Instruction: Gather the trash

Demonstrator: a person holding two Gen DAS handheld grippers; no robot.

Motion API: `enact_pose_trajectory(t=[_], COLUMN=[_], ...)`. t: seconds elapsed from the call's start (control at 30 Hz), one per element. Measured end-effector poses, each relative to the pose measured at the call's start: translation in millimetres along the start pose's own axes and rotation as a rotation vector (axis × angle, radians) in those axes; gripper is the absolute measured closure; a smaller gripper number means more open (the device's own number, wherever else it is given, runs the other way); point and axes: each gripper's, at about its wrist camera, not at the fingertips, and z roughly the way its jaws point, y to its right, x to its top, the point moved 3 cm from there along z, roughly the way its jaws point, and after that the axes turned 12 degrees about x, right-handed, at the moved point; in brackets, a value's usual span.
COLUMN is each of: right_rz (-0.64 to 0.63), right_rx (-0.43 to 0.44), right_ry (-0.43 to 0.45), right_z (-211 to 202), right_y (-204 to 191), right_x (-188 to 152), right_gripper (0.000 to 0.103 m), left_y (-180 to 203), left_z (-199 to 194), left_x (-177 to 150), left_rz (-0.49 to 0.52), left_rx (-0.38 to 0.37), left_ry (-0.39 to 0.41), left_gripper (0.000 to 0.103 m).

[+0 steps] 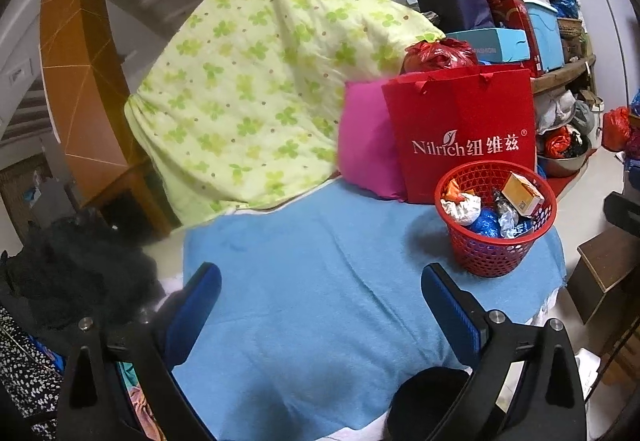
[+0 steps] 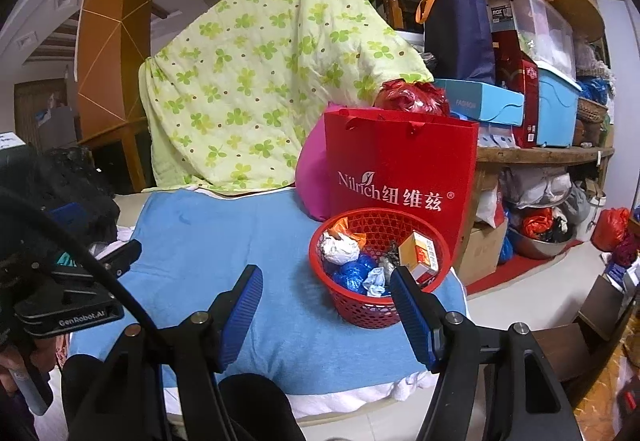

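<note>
A red mesh basket [image 1: 496, 257] [image 2: 360, 311] stands on the blue towel [image 1: 320, 281] [image 2: 208, 241] at its right end. It holds crumpled white paper [image 1: 462, 209] [image 2: 340, 249], a blue wad [image 1: 486, 223] [image 2: 352, 273], foil wrappers and a small orange-and-white box [image 1: 522, 195] [image 2: 420, 251]. My left gripper [image 1: 320, 305] is open and empty above the towel, left of the basket. My right gripper [image 2: 326, 307] is open and empty; its right finger [image 2: 412, 313] overlaps the basket's near rim. The left gripper's body also shows at the left of the right wrist view [image 2: 120, 257].
A red Nilrich paper bag [image 1: 464, 129] [image 2: 400, 169] and a pink cushion [image 1: 366, 145] [image 2: 314, 177] stand behind the basket. A green clover quilt [image 1: 256, 81] [image 2: 256, 81] drapes behind. Cluttered shelves [image 1: 560, 73] [image 2: 540, 151] are at right. A dark garment [image 1: 72, 273] lies left.
</note>
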Motion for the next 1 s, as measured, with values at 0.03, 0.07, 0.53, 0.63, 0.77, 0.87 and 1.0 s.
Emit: enact_pose_trajectory(t=[0.03, 0.07, 0.53, 0.63, 0.77, 0.87, 1.0], right_rz=[0.001, 0.002, -0.021, -0.029, -0.036, -0.037, -0.035], right_rx=[-0.003, -0.005, 0.006, 0.006, 0.003, 0.002, -0.005], right_ry=[0.002, 0.004, 0.016, 0.019, 0.022, 0.024, 0.039], right_z=[-2, -4, -22, -25, -28, -29, -35], right_y=[1, 2, -8, -10, -11, -11, -10], right_x=[-1, -1, -5, -5, -6, -6, -4], right_gripper=[0.033, 0.033, 0.033, 0.033, 0.033, 0.033, 0.033], left_y=[0, -1, -10, -10, -11, -11, -11], left_z=[-2, -4, -28, -32, -34, -35, -37], left_x=[0, 1, 3, 4, 4, 5, 5], left_rz=[-0.001, -0.001, -0.010, -0.010, -0.008, -0.007, -0.006], left_rx=[0.001, 0.002, 0.027, 0.030, 0.032, 0.030, 0.033], left_ry=[0.000, 0.001, 0.023, 0.030, 0.035, 0.036, 0.042], left_gripper=[0.003, 0.003, 0.003, 0.003, 0.003, 0.003, 0.003])
